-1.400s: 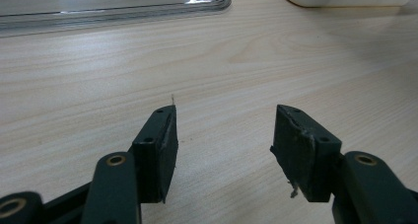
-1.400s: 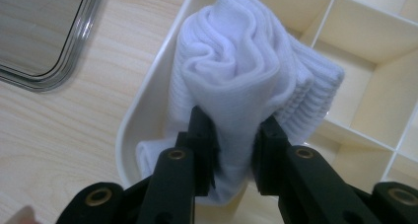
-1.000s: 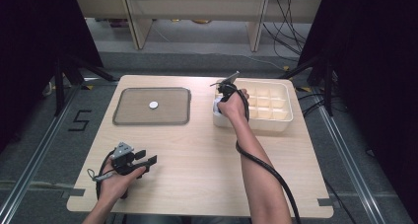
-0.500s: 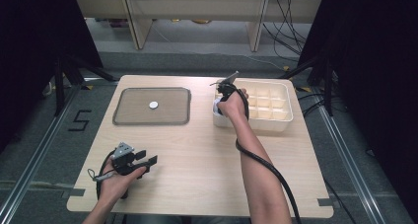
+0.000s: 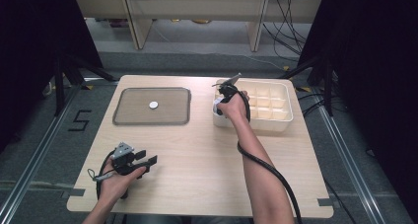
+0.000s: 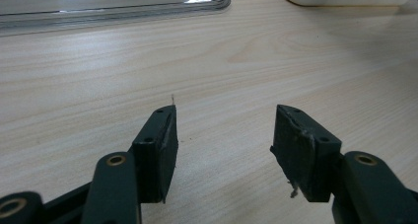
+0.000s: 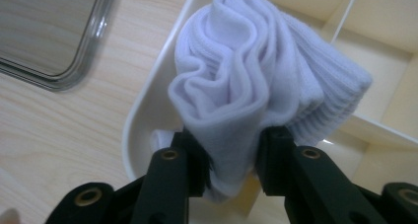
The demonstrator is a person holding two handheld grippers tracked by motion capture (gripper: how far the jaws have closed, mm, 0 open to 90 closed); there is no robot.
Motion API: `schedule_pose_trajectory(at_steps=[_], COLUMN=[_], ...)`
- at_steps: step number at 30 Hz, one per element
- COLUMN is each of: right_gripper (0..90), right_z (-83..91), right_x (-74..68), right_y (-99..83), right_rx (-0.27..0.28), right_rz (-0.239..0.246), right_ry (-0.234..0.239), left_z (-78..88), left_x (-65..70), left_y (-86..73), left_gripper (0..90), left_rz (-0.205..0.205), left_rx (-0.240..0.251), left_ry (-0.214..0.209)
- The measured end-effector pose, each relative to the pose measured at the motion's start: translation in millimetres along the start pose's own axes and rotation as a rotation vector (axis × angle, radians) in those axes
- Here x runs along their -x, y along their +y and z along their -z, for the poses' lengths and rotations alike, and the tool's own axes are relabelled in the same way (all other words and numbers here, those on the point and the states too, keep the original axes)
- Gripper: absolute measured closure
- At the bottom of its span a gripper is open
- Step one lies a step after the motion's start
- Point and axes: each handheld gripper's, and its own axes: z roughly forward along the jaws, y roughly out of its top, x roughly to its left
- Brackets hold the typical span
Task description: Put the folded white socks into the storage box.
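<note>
A bunched white sock (image 7: 256, 81) sits between the jaws of my right gripper (image 7: 229, 145), and both pads touch it. Those jaws have just been opening, with the sock still between them. The sock hangs over the near-left corner compartment of a white divided box (image 7: 143, 115). From above, my right gripper (image 5: 219, 105) points down at that corner of the box (image 5: 283, 123). My left gripper (image 5: 148, 157) rests low near the table's front left. Its jaws (image 6: 224, 130) stand open over bare wood with nothing between them.
A shallow grey tray (image 5: 118, 110) lies at the back left with a small white disc (image 5: 154, 105) in it. Its rim (image 6: 148, 9) runs ahead of the left gripper. The box's other compartments look empty. A black cable trails along the right forearm.
</note>
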Motion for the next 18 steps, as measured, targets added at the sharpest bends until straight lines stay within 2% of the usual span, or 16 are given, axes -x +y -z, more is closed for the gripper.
schedule_pose_trajectory(at_steps=[3,6,8,9,10,11,12,13,14,15,18], right_gripper=[65.7,60.6,57.9,57.9,57.8,57.5,57.0,56.4,56.0,55.7,53.9], right_z=[3.9,10.2,15.2,15.7,17.3,18.5,20.9,22.2,26.9,29.0,39.5], right_x=[1.9,4.3,3.8,5.7,5.7,8.2,7.6,9.5,7.3,9.0,9.4], right_y=[-1.5,-1.4,-1.7,-1.8,-1.9,-1.6,-1.8,-1.1,-0.6,0.2,5.2], right_rx=[0.020,0.032,0.031,0.055,0.055,0.068,0.067,0.075,0.067,0.088,0.127], right_rz=[-0.023,-0.025,-0.064,-0.040,-0.048,-0.012,-0.042,-0.031,-0.065,-0.054,-0.076], right_ry=[0.020,0.035,0.038,0.044,0.044,0.038,0.029,0.049,0.044,0.047,0.037], left_z=[1.5,1.4,1.4,1.3,1.3,1.4,1.4,1.4,1.4,1.4,1.3], left_x=[0.2,-0.1,0.1,0.2,0.3,0.2,0.2,0.1,-0.1,-0.3,0.1], left_y=[-0.2,-0.3,0.1,0.2,0.1,-0.1,-0.2,-0.2,-0.2,-0.1,0.1], left_gripper=[42.4,42.4,42.5,42.5,42.4,42.4,42.4,42.4,42.4,42.4,42.5], left_rz=[-0.011,-0.010,-0.010,-0.011,-0.010,-0.011,-0.011,-0.010,-0.010,-0.010,-0.009], left_rx=[-0.010,-0.006,-0.005,-0.004,-0.004,-0.005,-0.005,-0.005,-0.006,-0.007,-0.004], left_ry=[0.015,0.012,0.010,0.010,0.010,0.010,0.010,0.011,0.011,0.012,0.010])
